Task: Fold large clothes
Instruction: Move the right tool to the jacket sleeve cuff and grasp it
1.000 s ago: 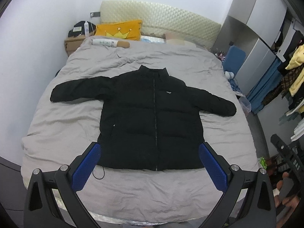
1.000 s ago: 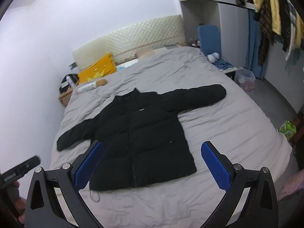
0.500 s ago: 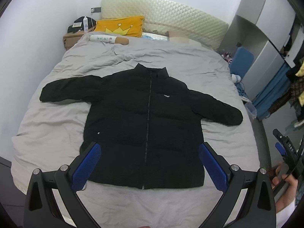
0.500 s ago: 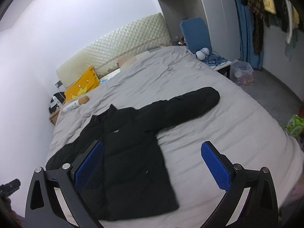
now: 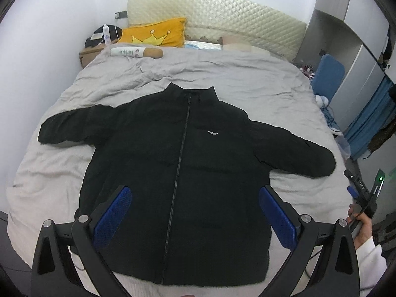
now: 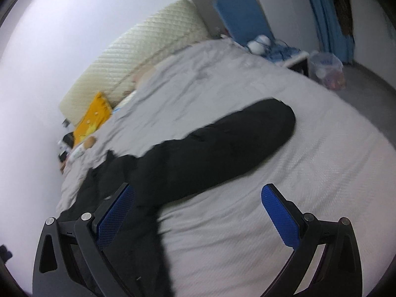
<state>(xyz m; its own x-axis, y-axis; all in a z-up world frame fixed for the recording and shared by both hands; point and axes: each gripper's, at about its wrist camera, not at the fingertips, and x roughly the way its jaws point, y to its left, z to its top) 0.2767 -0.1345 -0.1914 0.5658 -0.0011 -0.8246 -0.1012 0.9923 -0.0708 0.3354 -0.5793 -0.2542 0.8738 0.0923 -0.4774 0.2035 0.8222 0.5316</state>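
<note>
A black puffer jacket [image 5: 183,173] lies flat and zipped on the grey bed [image 5: 222,74], front up, collar toward the headboard, both sleeves spread sideways. My left gripper [image 5: 195,212] hovers open above the jacket's lower front, its blue pads wide apart with nothing between them. In the blurred right wrist view, the jacket's right sleeve [image 6: 222,146] stretches across the bed. My right gripper [image 6: 198,215] hangs open over the bedsheet just below that sleeve, holding nothing. The right gripper's body [image 5: 363,193], held by a hand, shows at the left wrist view's right edge.
A yellow crown pillow [image 5: 153,34] and a rolled cushion [image 5: 136,52] lie by the cream headboard [image 5: 217,17]. A cluttered nightstand [image 5: 99,42] stands at the far left. Right of the bed are a blue chair [image 6: 242,17], a clear bin [image 6: 326,66] and hanging clothes.
Both grippers have moved in closer and lower over the bed. The left now sits over the jacket's lower front; the right has swung toward the right sleeve. Both stayed open.
</note>
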